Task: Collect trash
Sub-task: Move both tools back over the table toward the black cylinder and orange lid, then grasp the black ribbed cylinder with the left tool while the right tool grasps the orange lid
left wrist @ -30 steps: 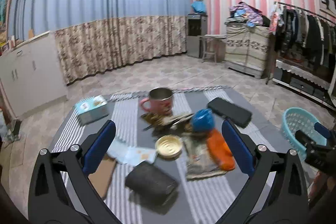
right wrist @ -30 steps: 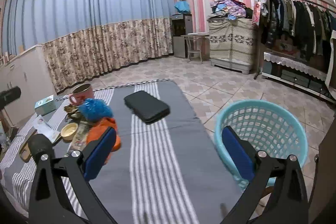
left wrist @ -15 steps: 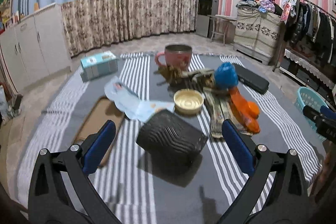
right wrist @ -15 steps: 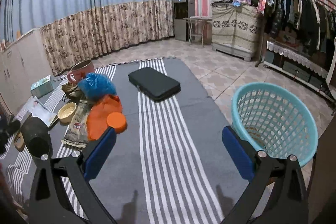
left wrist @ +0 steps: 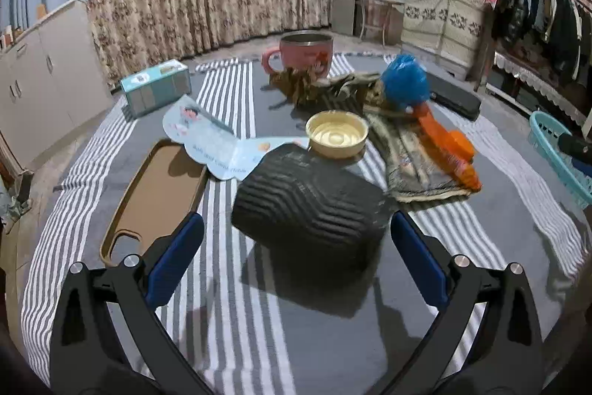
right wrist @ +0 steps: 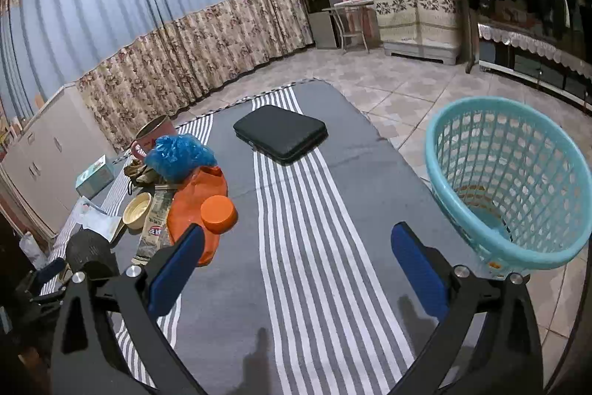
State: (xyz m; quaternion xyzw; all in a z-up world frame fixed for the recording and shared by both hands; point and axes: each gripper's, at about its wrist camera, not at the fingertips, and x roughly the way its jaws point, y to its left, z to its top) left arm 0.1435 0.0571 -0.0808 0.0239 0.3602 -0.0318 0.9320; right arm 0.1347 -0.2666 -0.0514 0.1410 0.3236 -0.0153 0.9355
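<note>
The trash lies in a loose group on the counter [left wrist: 333, 339], which is covered with a grey cloth with white stripes. Nearest to the left gripper [left wrist: 296, 260] is a black ribbed object [left wrist: 307, 206], lying on its side, dark and wavy on its surface. It sits just in front of the gripper and between the lines of the two blue pads [left wrist: 174, 260], but it touches neither pad. The jaws of this gripper stand wide apart and hold nothing.

Behind the black object there is a small yellow bowl [left wrist: 336, 134], and beside it a light blue paper sheet [left wrist: 211, 151] that partly lies over a brown tray [left wrist: 159, 195]. To the right of the bowl lie a flattened printed wrapper [left wrist: 410, 162] and an orange plastic bag [left wrist: 444, 151] with an orange lid on it. A crumpled blue plastic bag [left wrist: 405, 86] sits on the far end of this pile. Further back stands a pink mug [left wrist: 305, 56], and to the left a teal box [left wrist: 155, 91].

The right gripper [right wrist: 298, 271] is also spread open and empty, over a bare part of the striped cloth. The pile of trash is to its left, with the orange lid [right wrist: 218, 213] near its left pad. A teal basket [right wrist: 507, 180] stands to its right at the edge of the counter. A black flat case [right wrist: 281, 132] lies further ahead.
</note>
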